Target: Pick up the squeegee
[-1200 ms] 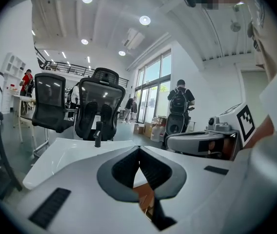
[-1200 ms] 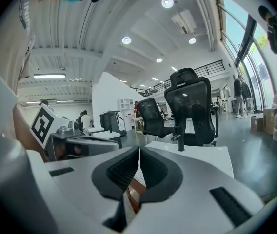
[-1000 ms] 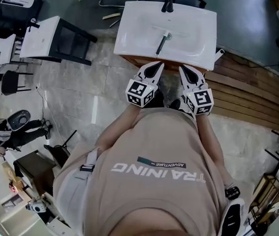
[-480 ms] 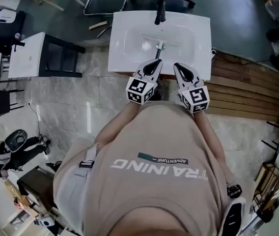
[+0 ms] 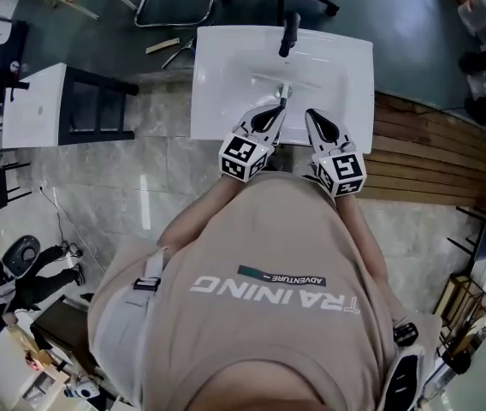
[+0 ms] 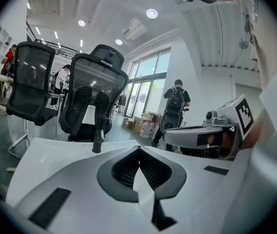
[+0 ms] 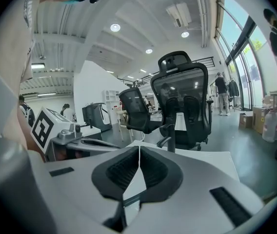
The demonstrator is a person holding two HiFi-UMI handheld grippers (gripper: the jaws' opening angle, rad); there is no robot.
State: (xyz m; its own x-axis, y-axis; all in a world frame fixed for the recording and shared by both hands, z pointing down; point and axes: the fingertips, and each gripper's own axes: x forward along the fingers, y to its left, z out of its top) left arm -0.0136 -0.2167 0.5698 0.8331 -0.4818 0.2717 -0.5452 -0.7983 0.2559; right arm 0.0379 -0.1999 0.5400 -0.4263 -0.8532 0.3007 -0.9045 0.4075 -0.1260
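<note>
One: Where is the squeegee (image 5: 283,91)?
Two: In the white basin (image 5: 213,101), near its middle, on our side of the black faucet (image 5: 288,31). The left gripper (image 5: 275,111) hangs just over its near end.
One: What does it look like?
Two: Slim, small and grey, lying roughly lengthways toward the faucet. Which end is the blade I cannot tell.
One: How will it handle?
Two: Light, I'd judge, with a stiff handle and a soft rubber edge. The basin looks glossy and dished, so it may skid if nudged. Pinch the handle across its width, mid-length, not the blade.
One: And the grippers?
Two: The left gripper's jaws are pressed together with nothing between them. The right gripper (image 5: 315,116) is the same, closed and empty, just beside it over the basin's front rim. One must open first.
</note>
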